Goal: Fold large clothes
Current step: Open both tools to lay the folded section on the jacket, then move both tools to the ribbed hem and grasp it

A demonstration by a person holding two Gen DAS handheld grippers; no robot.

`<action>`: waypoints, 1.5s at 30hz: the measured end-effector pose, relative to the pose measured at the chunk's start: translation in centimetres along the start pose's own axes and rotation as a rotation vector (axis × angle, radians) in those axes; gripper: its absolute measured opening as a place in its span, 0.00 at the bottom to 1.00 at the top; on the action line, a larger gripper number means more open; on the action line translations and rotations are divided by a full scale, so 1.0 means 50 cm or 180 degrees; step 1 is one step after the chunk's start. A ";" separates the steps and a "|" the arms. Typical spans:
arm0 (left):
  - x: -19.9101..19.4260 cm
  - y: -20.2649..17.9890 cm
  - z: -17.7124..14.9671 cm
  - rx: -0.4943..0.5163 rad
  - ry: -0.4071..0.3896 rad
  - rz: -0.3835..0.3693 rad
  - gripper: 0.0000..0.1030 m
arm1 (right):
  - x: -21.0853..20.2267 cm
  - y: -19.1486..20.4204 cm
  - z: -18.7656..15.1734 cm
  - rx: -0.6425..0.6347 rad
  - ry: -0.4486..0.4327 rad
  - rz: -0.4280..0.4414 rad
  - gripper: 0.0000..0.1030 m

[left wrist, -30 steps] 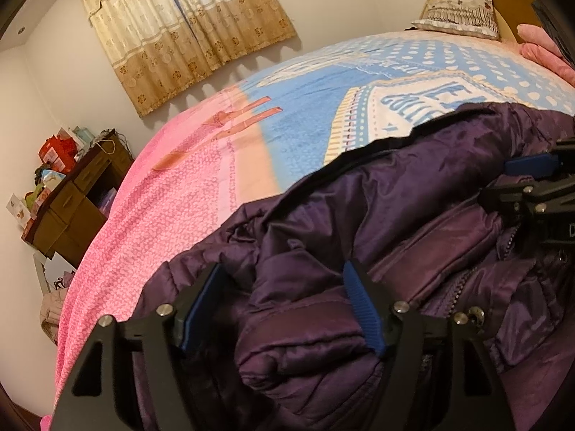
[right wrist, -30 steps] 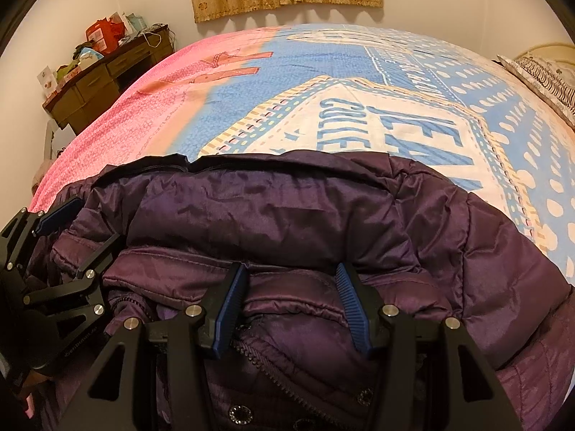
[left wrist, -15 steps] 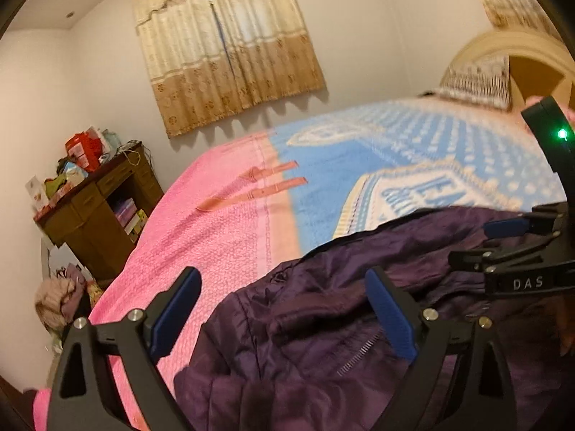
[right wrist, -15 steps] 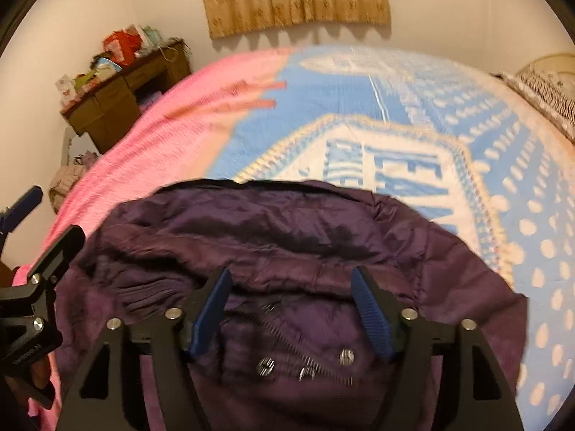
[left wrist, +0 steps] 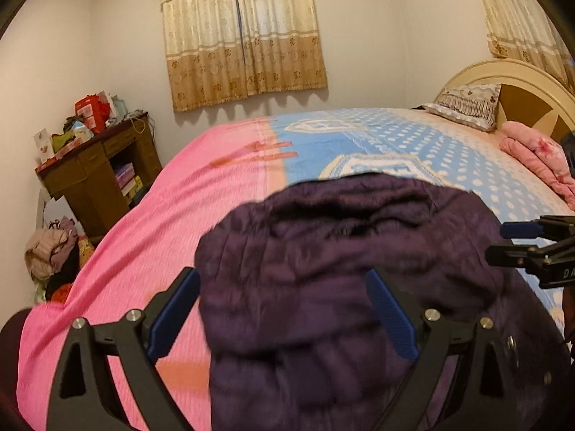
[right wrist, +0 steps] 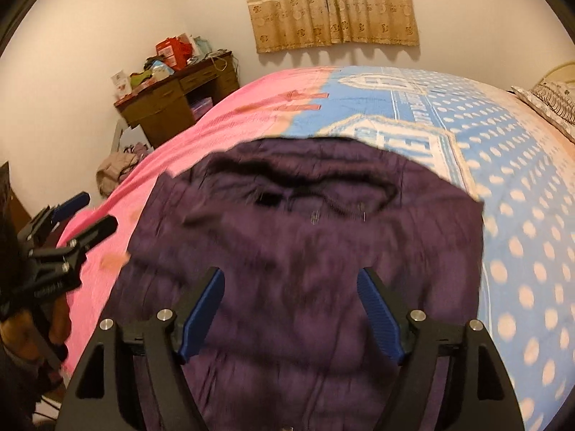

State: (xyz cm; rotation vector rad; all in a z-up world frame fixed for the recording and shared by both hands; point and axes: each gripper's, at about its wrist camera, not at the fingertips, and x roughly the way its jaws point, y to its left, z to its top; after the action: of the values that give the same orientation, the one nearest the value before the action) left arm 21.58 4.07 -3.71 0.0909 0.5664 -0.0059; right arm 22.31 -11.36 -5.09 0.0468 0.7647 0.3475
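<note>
Purple jacket folded on bedspread; pink bundle nearby; both tongs spread, empty.

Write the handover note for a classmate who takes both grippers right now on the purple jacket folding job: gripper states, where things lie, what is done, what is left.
Left gripper: open, holding nothing, above the near left edge of the purple jacket.
Right gripper: open, holding nothing, over the middle of the jacket.
The jacket lies on the bedspread as a compact bundle, collar opening on the far side.
Done: it looks folded in from the sides.
Left: probably check the shape and give one last fold or tidy; the blur hides small details.
</note>
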 end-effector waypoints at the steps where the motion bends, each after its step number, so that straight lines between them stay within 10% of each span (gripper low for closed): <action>1: -0.009 -0.002 -0.013 0.0007 0.0017 -0.0016 0.93 | -0.008 0.005 -0.017 0.0010 0.0017 0.0016 0.75; 19: -0.113 0.010 -0.289 0.0303 0.0705 0.0032 0.93 | -0.129 0.029 -0.319 0.0178 0.0161 -0.0175 0.75; 27: -0.167 0.055 -0.375 -0.0136 0.0811 -0.0232 0.93 | -0.211 0.009 -0.396 0.0359 0.0008 -0.0233 0.75; 33: -0.160 0.061 -0.393 -0.0458 0.0918 -0.0643 0.80 | -0.260 -0.008 -0.410 0.0448 -0.0125 -0.0368 0.75; 45: -0.169 0.063 -0.393 -0.0409 0.0863 -0.0708 0.54 | -0.237 -0.072 -0.448 0.0739 0.0004 -0.0371 0.75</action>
State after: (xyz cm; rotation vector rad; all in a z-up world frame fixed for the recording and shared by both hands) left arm 4.04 8.75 -15.40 -0.0983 0.8441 -0.1754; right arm 0.10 -20.46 -13.95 0.2195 0.8026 0.1470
